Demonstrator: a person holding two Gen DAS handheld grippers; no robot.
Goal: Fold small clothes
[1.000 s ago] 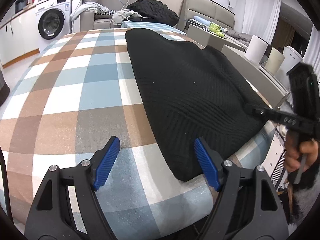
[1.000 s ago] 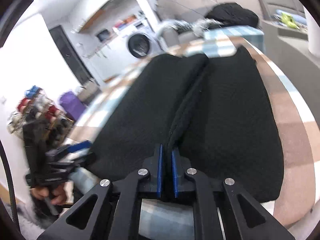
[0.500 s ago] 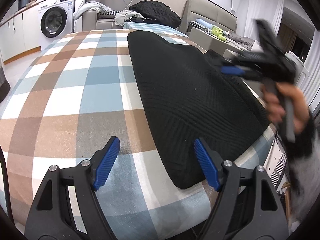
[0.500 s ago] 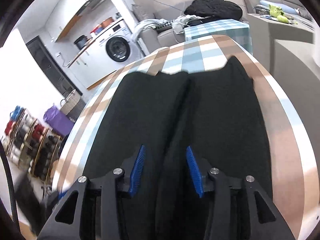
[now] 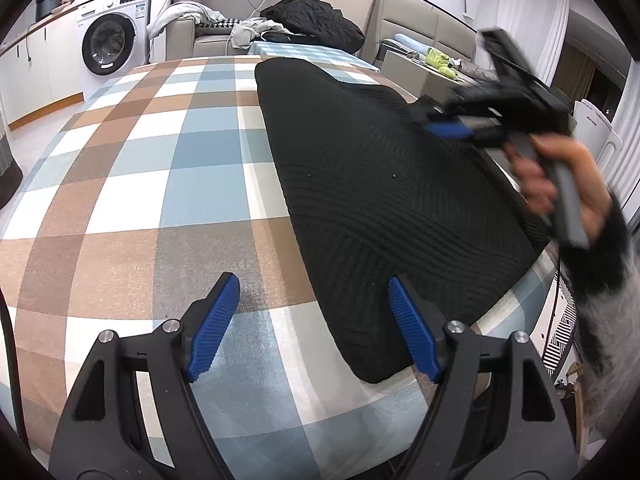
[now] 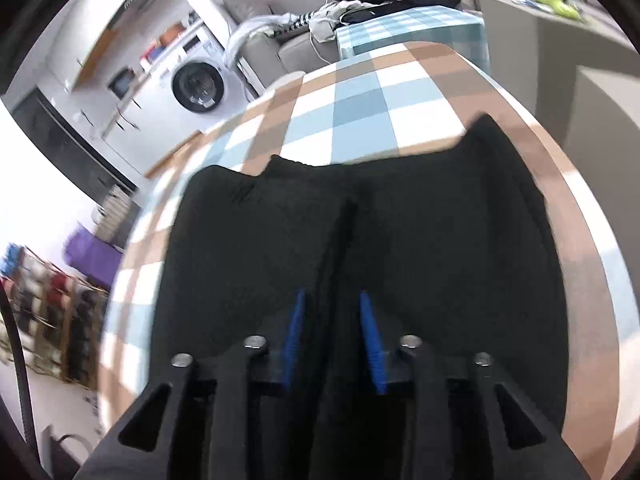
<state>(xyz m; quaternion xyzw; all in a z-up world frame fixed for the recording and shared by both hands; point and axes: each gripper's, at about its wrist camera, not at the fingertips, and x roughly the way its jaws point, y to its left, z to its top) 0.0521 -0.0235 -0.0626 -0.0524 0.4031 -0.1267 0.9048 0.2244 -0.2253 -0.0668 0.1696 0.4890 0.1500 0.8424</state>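
Lifted off the black garment (image 6: 400, 240), right gripper (image 6: 332, 340) hovers above — jaws parted.

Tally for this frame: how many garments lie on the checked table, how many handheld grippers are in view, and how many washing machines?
Black knit garment on the checked table: 1
Handheld grippers: 2, left gripper, right gripper
Washing machine: 1
Total: 4
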